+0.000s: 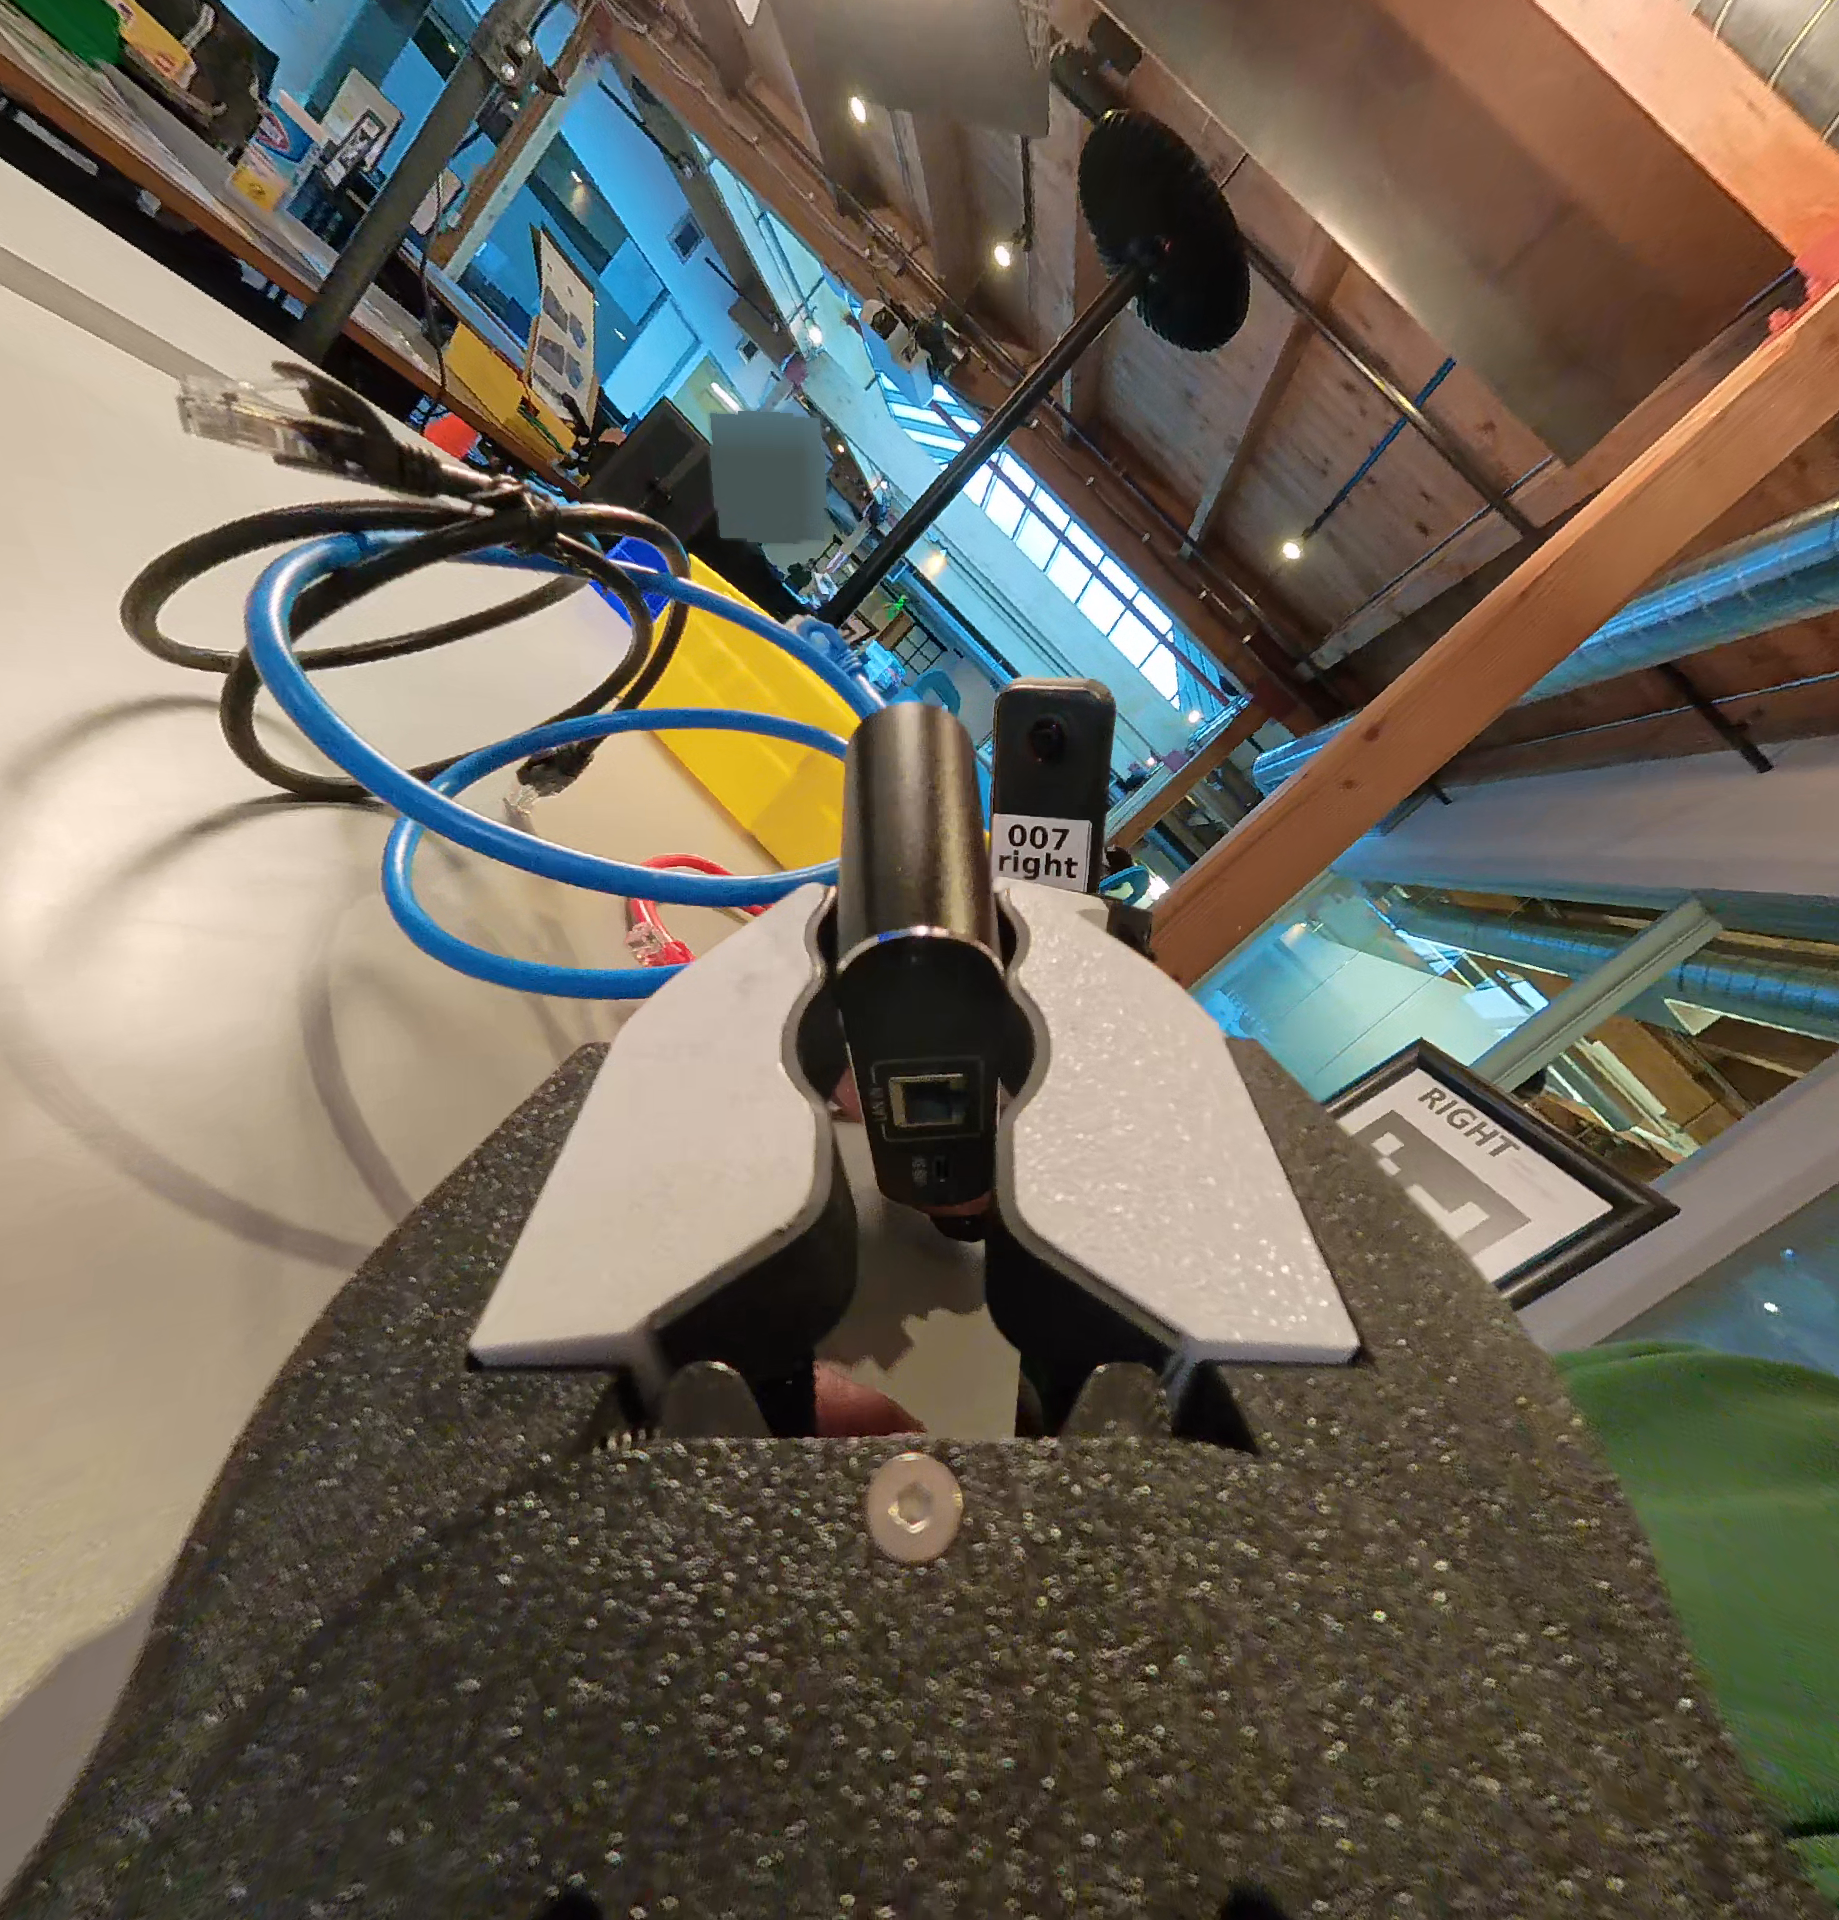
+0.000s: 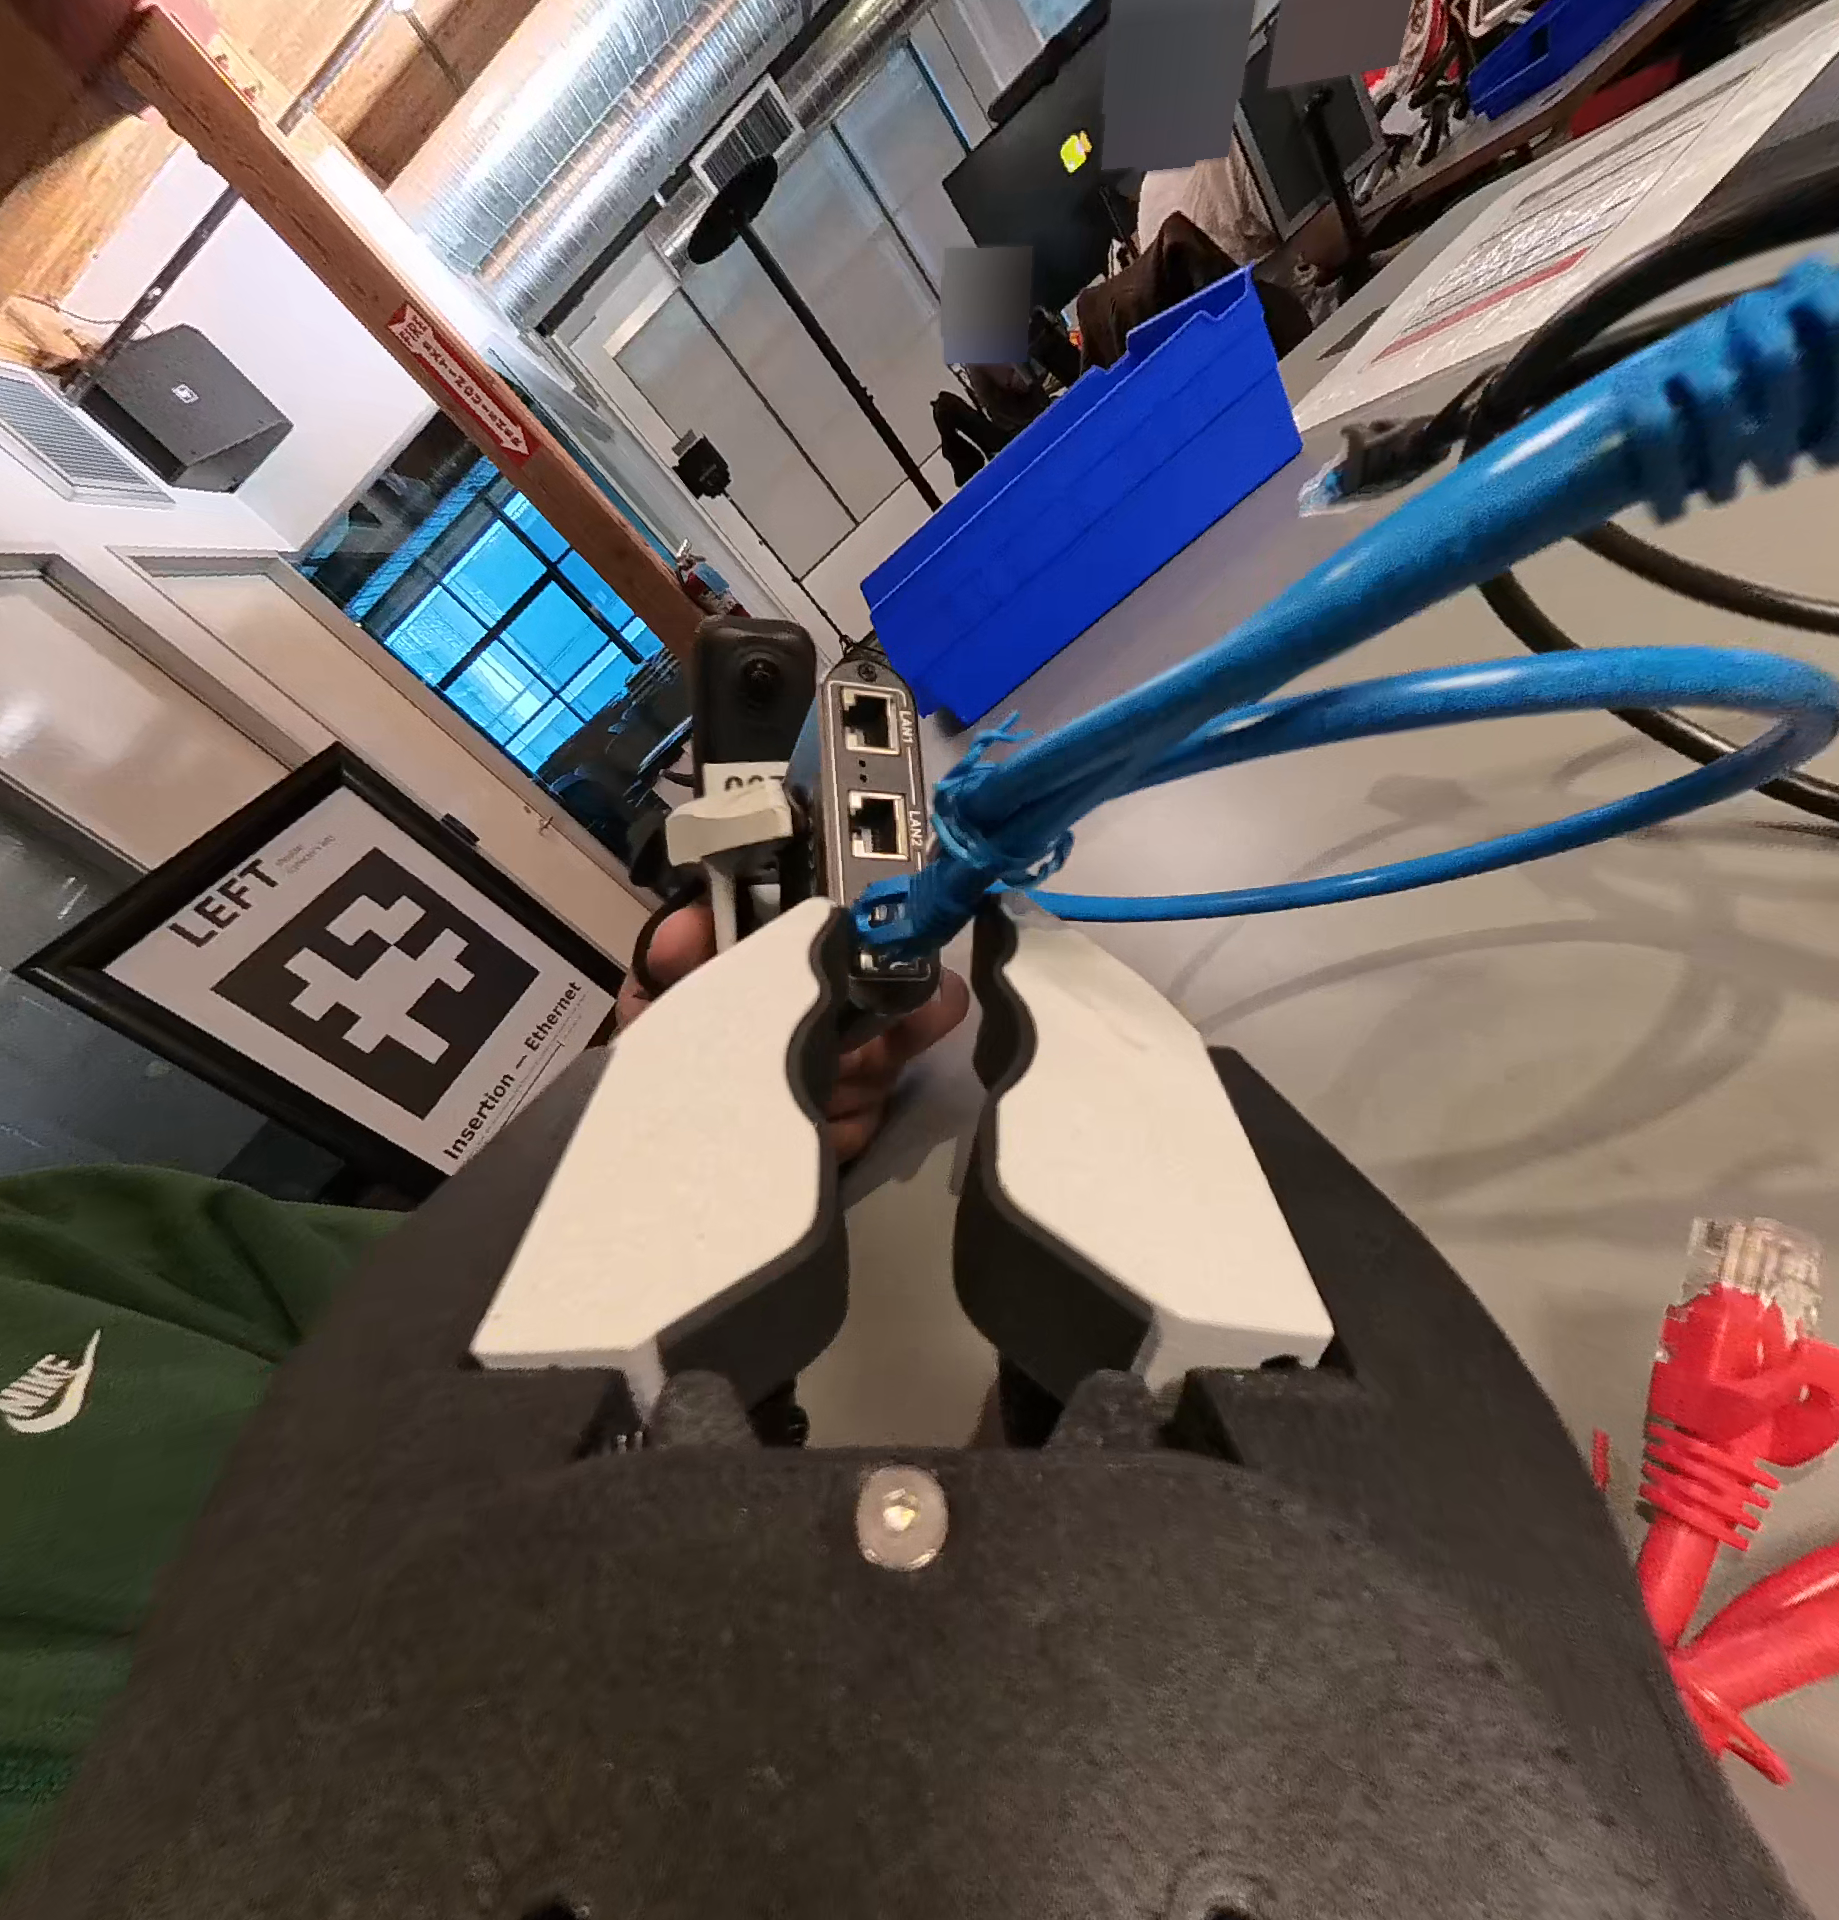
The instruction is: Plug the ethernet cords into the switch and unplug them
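Black switch [image 1: 920, 935] clamped in L gripper [image 1: 915, 997]; blue cord's plug [image 2: 899, 920] pinched in R gripper [image 2: 910, 935].

One switch [image 1: 920, 997], three cords: blue [image 1: 541, 831], black [image 1: 271, 665], red [image 2: 1725, 1455].

open table at 9 o'clock of blue cable [image 1: 541, 831]; black cable [image 1: 302, 675] coils at 10; red plug [image 2: 1746, 1361] at 4
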